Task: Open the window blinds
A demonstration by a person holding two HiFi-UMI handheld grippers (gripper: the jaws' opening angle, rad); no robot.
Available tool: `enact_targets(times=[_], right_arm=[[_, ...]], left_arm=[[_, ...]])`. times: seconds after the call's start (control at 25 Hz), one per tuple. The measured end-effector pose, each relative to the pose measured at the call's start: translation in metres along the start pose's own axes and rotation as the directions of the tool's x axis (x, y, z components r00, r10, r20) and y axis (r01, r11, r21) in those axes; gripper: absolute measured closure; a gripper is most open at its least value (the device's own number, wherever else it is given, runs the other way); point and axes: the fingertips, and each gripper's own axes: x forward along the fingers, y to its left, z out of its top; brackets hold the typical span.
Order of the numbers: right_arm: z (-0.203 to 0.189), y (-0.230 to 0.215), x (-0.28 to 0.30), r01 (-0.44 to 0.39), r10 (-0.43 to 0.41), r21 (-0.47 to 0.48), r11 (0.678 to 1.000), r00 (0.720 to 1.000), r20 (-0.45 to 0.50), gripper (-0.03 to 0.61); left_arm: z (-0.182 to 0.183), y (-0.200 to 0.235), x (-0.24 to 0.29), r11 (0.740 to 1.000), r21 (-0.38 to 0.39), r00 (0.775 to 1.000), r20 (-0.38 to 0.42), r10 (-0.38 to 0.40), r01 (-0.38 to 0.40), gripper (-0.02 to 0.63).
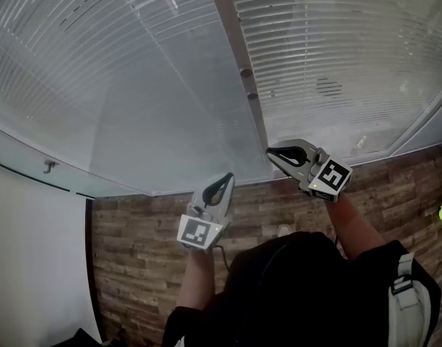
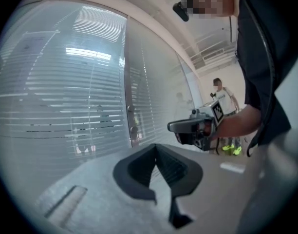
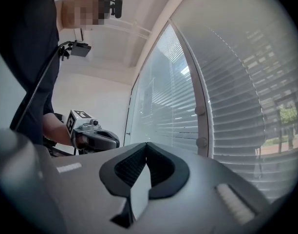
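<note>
Head view: slatted blinds (image 1: pixel 336 56) (thin, horizontal), rough plank floor (image 1: pixel 145 226).

Looking steeply down from the person's head, one camera takes in the wood floor (image 1: pixel 149 230) and the foot of the window blinds (image 1: pixel 336 56), close ahead. The other two ride low behind their own jaws, facing roughly level along the glass. The camera on the left gripper (image 1: pixel 224 179) catches the right gripper (image 2: pixel 172 126) at its right — the other view shows the reverse. All three share the post (image 1: pixel 235 49) between panes.
</note>
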Motion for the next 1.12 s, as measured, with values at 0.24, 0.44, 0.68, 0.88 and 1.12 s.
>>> enact_targets(times=[0.24,0.44,0.68,0.88,1.12], right_arm=[[-0.014,-0.02,-0.002,0.001,0.0,0.027,1.0,1.0,-0.017,0.572],[-0.013,-0.031,-0.001,0.022,-0.021,0.038,0.999,1.0,-0.023,0.572],[-0.01,-0.043,0.002,0.112,-0.112,-0.006,0.994,0.993,-0.024,0.572],[-0.014,-0.044,0.01,0.193,-0.193,-0.028,0.981,0.981,-0.025,0.572],[-0.005,-0.053,0.027,0.275,-0.28,-0.066,0.959,0.956,-0.086,0.572]], left_arm=[[-0.002,0.008,0.021,1.0,0.01,1.0,-0.025,-0.01,0.011,0.609],[0.002,0.013,0.036,0.999,0.01,0.999,-0.014,-0.035,0.035,0.609],[-0.004,0.019,0.045,0.993,0.014,0.993,0.017,-0.115,0.114,0.609],[-0.01,0.035,0.044,0.983,0.02,0.983,0.039,-0.182,0.181,0.609],[0.002,0.062,0.052,0.963,0.018,0.961,0.065,-0.268,0.268,0.609]])
